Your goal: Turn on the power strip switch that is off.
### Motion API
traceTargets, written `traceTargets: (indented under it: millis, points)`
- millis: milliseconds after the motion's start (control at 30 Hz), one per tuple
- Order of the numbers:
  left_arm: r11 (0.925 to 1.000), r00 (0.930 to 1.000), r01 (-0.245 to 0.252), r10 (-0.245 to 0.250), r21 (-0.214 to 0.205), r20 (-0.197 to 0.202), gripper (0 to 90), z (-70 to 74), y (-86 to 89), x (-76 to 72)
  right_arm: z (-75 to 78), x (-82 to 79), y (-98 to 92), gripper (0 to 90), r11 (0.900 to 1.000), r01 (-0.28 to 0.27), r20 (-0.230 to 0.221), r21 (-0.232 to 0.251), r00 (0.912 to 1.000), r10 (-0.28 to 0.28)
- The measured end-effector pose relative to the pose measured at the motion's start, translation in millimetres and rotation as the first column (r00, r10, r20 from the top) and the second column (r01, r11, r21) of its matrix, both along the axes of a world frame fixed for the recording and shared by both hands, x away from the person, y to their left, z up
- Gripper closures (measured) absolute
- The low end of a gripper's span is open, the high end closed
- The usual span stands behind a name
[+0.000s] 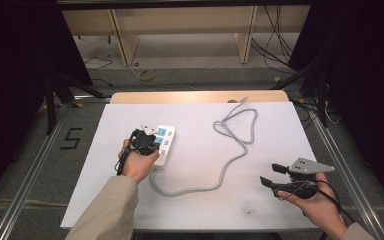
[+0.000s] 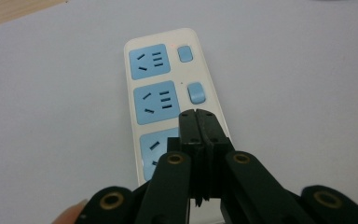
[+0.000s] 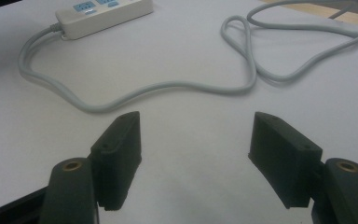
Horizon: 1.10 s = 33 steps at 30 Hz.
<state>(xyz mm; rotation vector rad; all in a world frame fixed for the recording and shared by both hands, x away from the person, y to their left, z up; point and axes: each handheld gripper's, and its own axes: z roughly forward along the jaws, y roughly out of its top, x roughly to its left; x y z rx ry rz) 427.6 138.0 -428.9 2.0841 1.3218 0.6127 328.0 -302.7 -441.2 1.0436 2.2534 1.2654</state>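
Pressing with closed fingers, the left gripper hovers over the power strip, beside its middle switch; slipping sideways could miss the switch or shove the strip across the desk. Right gripper waits, fingers open and empty, well apart.

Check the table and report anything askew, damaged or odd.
Nothing looks damaged or spilled. The power strip lies flat on the white table, its grey cord trailing off in loose loops. One of its blue switches appears to stand up more than the other, nothing more.
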Motion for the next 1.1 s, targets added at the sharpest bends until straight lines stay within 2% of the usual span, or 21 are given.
traceTargets:
  millis: [567,1100]
  points:
    - [0.9997,0.9997,-0.025,0.024,-0.008,-0.010,89.8,4.5,4.7,12.2,-0.1,0.5,0.2,34.1,1.0000,0.002,-0.002,-0.003,1.0000,-0.002]
    - [0.9996,0.9994,-0.021,0.021,0.016,-0.027,89.8,8.1,0.8,24.6,-0.3,0.8,-0.4,34.1,1.0000,0.003,-0.003,-0.002,1.0000,-0.003]
